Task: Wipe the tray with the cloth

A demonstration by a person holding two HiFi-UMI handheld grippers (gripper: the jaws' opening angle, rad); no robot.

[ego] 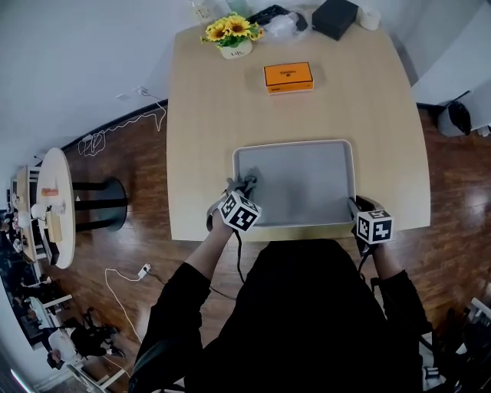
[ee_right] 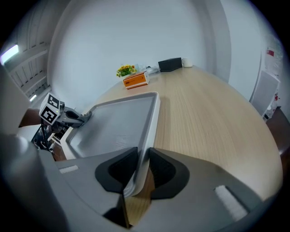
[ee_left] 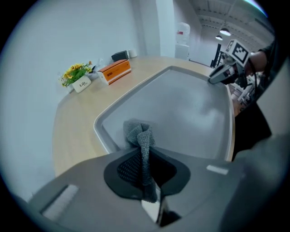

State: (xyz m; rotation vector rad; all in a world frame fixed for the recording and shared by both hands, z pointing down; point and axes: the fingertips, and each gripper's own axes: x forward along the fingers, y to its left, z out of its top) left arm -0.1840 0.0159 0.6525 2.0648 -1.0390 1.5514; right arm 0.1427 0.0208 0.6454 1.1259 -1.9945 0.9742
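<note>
Your left claw (ego: 245,186) reaches into the grey tray (ego: 307,180) in the head view, tips down on a bunched grey cloth (ego: 250,182) just inside the tray's left wall. The tray lies flat at the near edge of the wooden bench (ego: 207,107), with its long axis running left to right along that edge. Your right claw (ego: 355,206) sits at the tray's near right corner. Well behind the tray stand an orange box (ego: 288,77), a flower pot (ego: 232,37) and a black box (ego: 334,17).

In the left gripper view, the jaws are pressed together on a strip of the knitted cloth. The strip runs straight out along the jaws and ends in a wad on the tray floor, close to a rounded corner.

In the right gripper view, the jaws are clamped on the tray's raised rim, one pad inside the tray and one outside above the bench. The rim runs away along the jaws' line, and the left claw shows at the tray's far side.
</note>
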